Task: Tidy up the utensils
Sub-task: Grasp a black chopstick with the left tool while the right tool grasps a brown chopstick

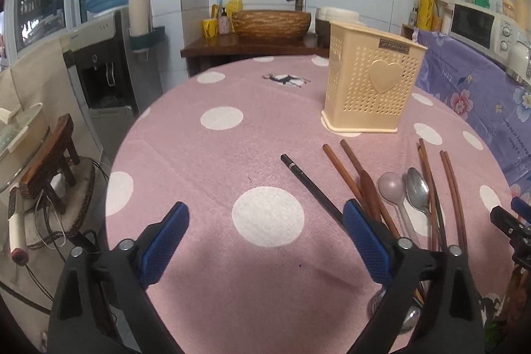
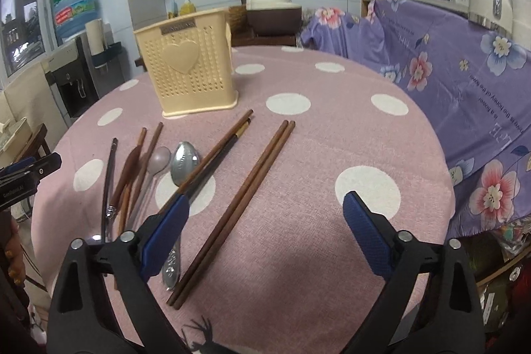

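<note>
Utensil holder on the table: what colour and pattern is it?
The utensil holder is cream plastic, perforated with small holes, with a raised heart on its front; clearest in the left wrist view.

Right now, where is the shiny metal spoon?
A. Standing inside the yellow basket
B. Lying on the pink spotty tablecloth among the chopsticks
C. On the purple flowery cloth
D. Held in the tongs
B: the metal spoon lies flat on the tablecloth between the chopsticks, in front of the basket, with nothing gripping it.

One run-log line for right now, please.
left gripper: open, empty | right gripper: open, empty | chopsticks, spoons: on table | holder: upright
</note>
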Motion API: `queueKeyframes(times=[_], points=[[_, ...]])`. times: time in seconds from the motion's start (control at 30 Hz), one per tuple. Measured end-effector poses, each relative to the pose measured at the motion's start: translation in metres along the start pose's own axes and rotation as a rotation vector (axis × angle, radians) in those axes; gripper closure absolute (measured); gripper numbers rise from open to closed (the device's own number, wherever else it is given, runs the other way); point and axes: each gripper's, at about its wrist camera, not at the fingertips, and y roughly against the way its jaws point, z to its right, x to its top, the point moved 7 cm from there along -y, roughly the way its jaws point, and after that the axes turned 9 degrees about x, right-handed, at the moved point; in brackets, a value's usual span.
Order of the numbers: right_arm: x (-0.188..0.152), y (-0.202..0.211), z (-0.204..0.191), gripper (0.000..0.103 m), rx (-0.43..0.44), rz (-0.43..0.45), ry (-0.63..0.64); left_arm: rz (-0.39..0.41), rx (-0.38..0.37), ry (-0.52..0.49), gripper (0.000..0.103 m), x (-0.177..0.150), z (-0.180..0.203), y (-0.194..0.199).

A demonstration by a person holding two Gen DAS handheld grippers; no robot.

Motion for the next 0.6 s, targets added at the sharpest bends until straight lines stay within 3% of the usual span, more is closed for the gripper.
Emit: queueKeyframes(times=[0.27, 0.33, 0.6], points=[[0.008, -0.025, 0.002, 0.034, 0.041, -0.066, -0.063, -0.123, -0.075, -0.014, 0.042, 0.008, 0.018, -0.030], [0.010, -0.031, -0.003, 0.044, 0.077, -0.087, -0.071, -0.155, -0.099, -0.015, 0.051, 0.008, 0.022, -0.037], [0.024, -0.037, -0.024, 0.047, 0.094, -0.064, -0.020, -0.320, -0.155, 0.032, 0.067, 0.009, 0.034, -0.067]])
